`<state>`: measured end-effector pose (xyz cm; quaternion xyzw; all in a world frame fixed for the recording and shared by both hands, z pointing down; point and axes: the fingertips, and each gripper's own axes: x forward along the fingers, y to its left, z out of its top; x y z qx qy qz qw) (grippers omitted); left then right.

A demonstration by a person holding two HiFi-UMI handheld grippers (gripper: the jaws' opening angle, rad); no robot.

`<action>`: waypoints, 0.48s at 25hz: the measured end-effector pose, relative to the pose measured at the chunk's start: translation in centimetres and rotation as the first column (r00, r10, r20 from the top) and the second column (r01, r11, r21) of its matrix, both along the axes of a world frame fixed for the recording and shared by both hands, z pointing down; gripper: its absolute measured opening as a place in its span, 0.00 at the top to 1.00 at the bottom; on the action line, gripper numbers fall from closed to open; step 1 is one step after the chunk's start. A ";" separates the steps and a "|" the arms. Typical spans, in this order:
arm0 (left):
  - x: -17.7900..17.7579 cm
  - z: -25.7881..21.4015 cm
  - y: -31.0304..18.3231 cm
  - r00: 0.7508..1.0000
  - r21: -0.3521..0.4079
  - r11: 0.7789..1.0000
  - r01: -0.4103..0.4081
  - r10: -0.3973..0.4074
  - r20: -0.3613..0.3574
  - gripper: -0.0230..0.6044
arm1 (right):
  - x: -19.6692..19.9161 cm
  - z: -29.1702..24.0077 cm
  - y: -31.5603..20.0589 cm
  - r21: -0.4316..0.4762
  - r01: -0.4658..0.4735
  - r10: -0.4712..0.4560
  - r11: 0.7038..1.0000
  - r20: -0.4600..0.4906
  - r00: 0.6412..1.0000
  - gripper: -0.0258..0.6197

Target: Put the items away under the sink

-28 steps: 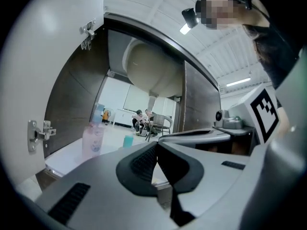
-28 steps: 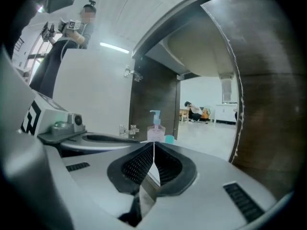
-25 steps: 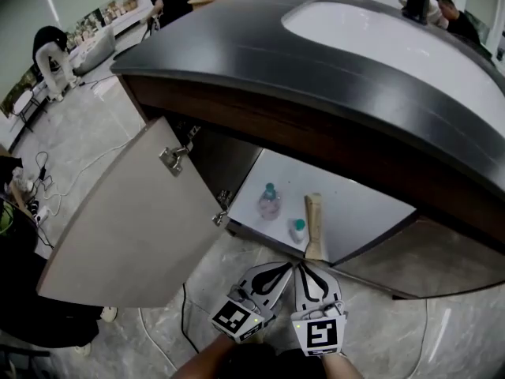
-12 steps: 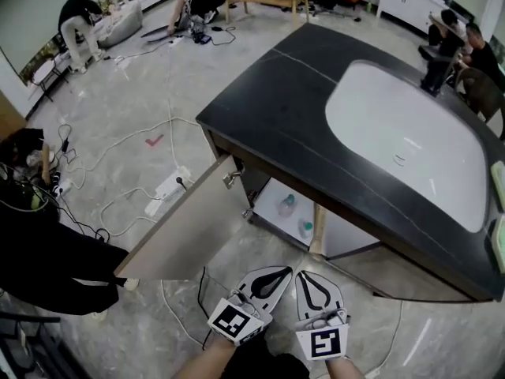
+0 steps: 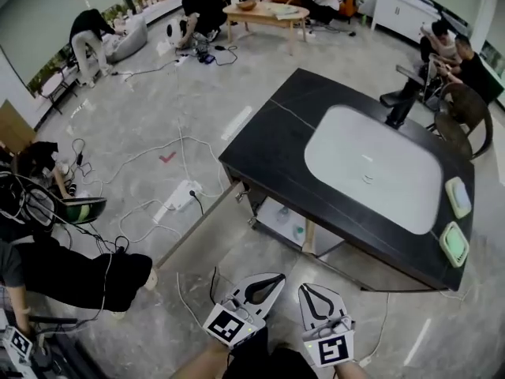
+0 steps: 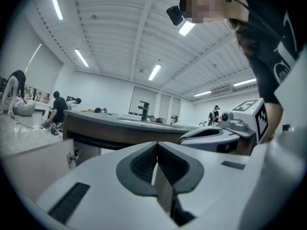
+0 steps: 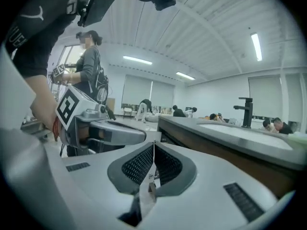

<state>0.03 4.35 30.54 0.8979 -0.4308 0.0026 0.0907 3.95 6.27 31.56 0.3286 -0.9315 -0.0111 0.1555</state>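
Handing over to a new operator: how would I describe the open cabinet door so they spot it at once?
Find the black counter with the white sink mid-room. Under its near left corner the pale cabinet door stands swung out over the grey floor; it is the only light slanting panel there.

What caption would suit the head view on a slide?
Sink cabinet door open, items inside; left tongs and right tongs, both shut and empty, held well back from it.
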 end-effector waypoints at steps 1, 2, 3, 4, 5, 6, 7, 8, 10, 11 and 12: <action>0.3 -1.2 0.3 1.000 0.000 1.000 -0.006 0.006 0.000 0.95 | 0.2 -1.2 0.3 0.002 -0.001 0.001 1.000 0.010 1.000 0.91; 0.6 -2.3 0.7 1.000 0.001 1.000 -0.014 0.014 0.000 0.95 | 0.5 -2.4 0.7 0.006 0.000 -0.001 1.000 0.016 1.000 0.91; 1.0 -3.4 1.0 1.000 0.006 1.000 -0.022 0.023 -0.001 0.95 | 0.7 -3.5 1.0 0.010 0.003 -0.003 1.000 0.017 1.000 0.91; 1.5 -4.5 1.4 1.000 0.010 0.999 -0.030 0.030 -0.003 0.95 | 0.9 -4.5 1.3 0.014 0.004 -0.005 1.000 0.018 1.000 0.91; 1.9 -5.5 1.7 0.999 0.013 0.999 -0.036 0.036 -0.005 0.95 | 1.2 -5.5 1.7 0.015 0.003 -0.004 1.000 0.021 1.000 0.91; 2.2 -6.4 2.0 0.999 0.015 0.999 -0.040 0.040 -0.006 0.95 | 1.4 -6.5 1.9 0.016 0.000 -0.001 1.000 0.029 1.000 0.91; 2.5 -7.3 2.3 0.999 0.017 0.999 -0.043 0.043 -0.008 0.95 | 1.6 -7.5 2.2 0.018 -0.002 0.001 1.000 0.036 0.999 0.91; 2.9 -8.2 2.6 0.999 0.020 0.999 -0.046 0.046 -0.010 0.95 | 1.8 -8.4 2.5 0.021 0.000 -0.001 1.000 0.038 0.999 0.91; 3.6 -9.9 3.2 0.999 0.026 0.998 -0.052 0.053 -0.010 0.95 | 2.2 -10.2 3.3 0.028 0.010 -0.011 1.000 0.039 0.999 0.91; 3.8 -10.7 3.6 0.998 0.029 0.998 -0.057 0.058 -0.009 0.95 | 2.3 -11.0 3.6 0.031 0.014 -0.016 0.999 0.044 0.999 0.91; 4.1 -11.4 3.9 0.998 0.030 0.998 -0.063 0.063 -0.009 0.95 | 2.5 -11.8 3.9 0.034 0.016 -0.018 0.999 0.054 0.998 0.91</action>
